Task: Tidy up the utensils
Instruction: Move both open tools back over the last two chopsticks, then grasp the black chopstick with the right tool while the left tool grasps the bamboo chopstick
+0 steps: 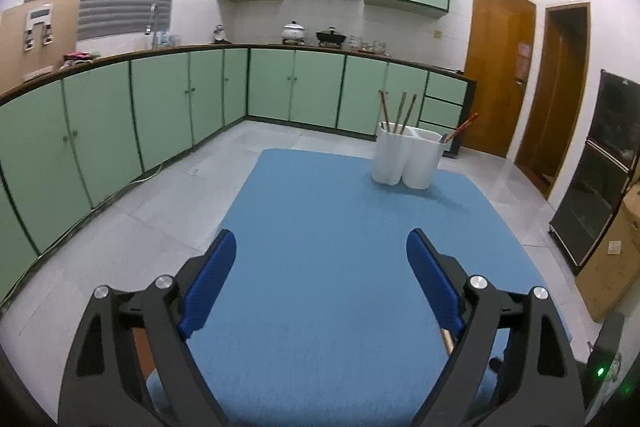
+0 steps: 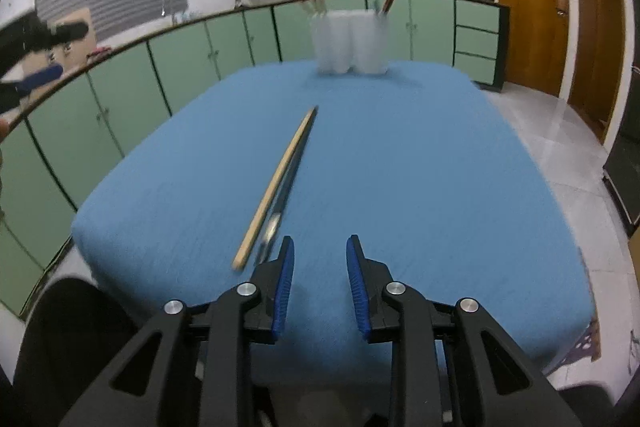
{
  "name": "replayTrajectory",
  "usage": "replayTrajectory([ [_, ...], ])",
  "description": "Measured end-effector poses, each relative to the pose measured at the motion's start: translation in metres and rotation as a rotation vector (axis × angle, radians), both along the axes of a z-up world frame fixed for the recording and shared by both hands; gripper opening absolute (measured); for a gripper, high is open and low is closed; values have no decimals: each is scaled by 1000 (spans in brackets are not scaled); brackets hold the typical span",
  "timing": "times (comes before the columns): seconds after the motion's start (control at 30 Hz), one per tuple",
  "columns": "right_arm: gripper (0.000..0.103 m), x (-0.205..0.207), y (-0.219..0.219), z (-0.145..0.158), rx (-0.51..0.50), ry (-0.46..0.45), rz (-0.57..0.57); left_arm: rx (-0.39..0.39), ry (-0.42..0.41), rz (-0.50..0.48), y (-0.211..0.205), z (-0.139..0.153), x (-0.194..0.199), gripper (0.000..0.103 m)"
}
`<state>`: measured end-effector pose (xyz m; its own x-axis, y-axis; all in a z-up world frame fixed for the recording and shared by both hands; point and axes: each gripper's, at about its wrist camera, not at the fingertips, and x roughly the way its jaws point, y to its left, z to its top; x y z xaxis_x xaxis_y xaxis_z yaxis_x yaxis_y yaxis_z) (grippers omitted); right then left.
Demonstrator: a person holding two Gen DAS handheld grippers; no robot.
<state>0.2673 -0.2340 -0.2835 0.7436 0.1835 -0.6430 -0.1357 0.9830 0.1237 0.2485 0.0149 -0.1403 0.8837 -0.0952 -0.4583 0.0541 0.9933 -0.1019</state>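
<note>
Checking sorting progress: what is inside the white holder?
White holder: three chopsticks in its left compartment, a reddish one leaning in the right. Their lower ends are hidden by the walls.

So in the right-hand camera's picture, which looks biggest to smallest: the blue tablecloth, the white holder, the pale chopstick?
1. Blue tablecloth, by far the largest.
2 and 3. White holder and pale chopstick: unsure. The chopstick runs longer, the holder is bulkier, and the holder stands farther away, so it looks smaller.

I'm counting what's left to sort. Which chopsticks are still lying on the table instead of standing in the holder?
The pale wooden chopstick and the dark chopstick beside it lie flat on the blue table; the rest stand in the white holder.
</note>
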Motion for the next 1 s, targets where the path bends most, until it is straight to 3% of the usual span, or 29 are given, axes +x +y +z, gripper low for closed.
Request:
replayTrajectory([
  [0.13, 27, -4, 18, -2, -33, 1, 41, -28, 23, 6, 3, -7, -14, 90],
  [0.53, 25, 11, 22, -12, -41, -8, 4, -50, 37, -16, 0, -10, -22, 90],
  [0.6, 22, 11, 22, -13, -46, -15, -2, -52, 42, -14, -2, -12, -21, 90],
  [0.73, 6, 13, 16, -15, -50, -25, -37, -48, 57, -12, -3, -18, -21, 90],
  [1.0, 7, 11, -17, -15, -20, -22, -142, -41, 76, -16, -11, -27, -20, 90],
])
